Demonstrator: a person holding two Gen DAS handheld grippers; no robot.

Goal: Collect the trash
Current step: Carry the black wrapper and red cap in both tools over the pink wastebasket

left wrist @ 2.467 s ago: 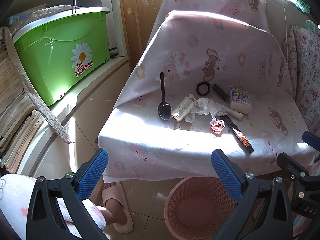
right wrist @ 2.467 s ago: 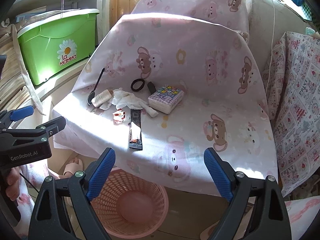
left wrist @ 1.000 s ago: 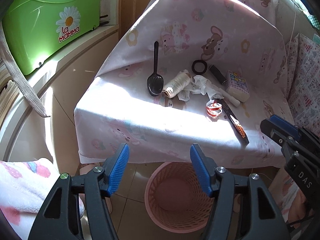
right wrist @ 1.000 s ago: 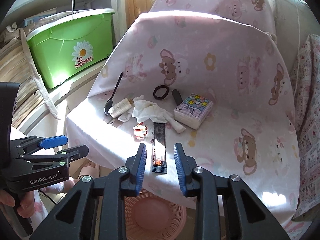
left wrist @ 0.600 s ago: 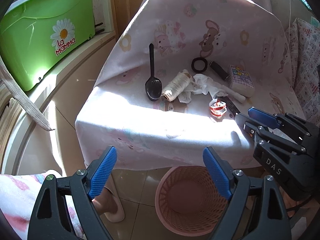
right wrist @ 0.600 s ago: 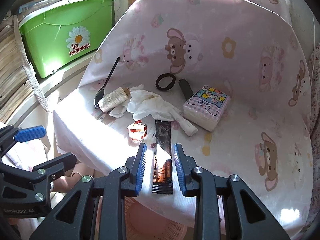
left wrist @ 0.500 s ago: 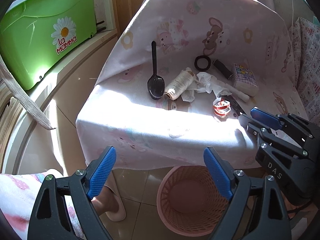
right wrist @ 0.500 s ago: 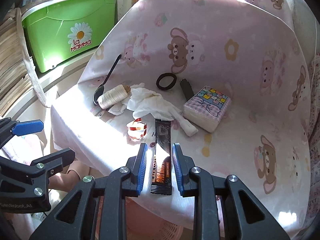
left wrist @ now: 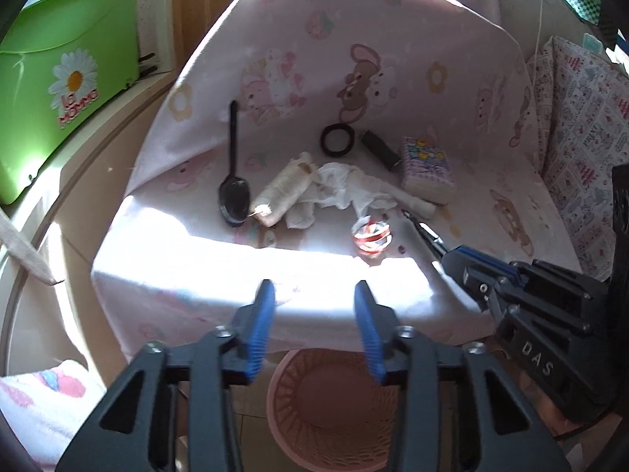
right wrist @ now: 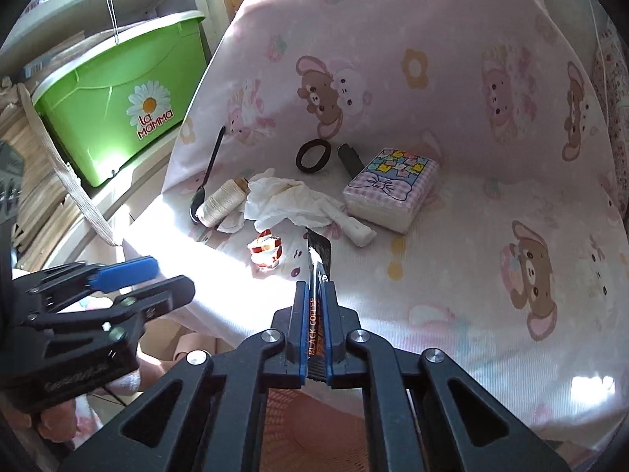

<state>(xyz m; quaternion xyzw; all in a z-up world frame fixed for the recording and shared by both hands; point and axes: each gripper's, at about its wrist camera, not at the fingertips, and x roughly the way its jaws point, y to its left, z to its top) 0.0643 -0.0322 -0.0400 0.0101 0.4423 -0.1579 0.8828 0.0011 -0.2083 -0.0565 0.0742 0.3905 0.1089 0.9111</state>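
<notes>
On the pink cartoon-print seat cover [right wrist: 452, 236] lie a crumpled white tissue [right wrist: 287, 200], a red-and-white wrapper [right wrist: 266, 253] and a black coffee sachet [right wrist: 319, 251]. My right gripper [right wrist: 315, 289] is shut on the near end of the sachet [left wrist: 426, 236], at the seat's front edge. My left gripper [left wrist: 313, 291] hovers before that edge, left of the right gripper [left wrist: 464, 263]. Its jaws are closing with nothing between them. A pink mesh basket [left wrist: 275, 393] stands on the floor under both grippers.
A black spoon [left wrist: 234, 196], a spool of thread [left wrist: 285, 190], a black hair tie [left wrist: 337, 139], a small black stick [left wrist: 379, 149] and a tissue pack [left wrist: 426, 169] share the seat. At the left a green bin [left wrist: 59, 67] sits on a shelf.
My right gripper moved down to the sachet and shut on its near end. My left jaws spread wide, then narrowed to a small gap, and the hand shifted sideways.
</notes>
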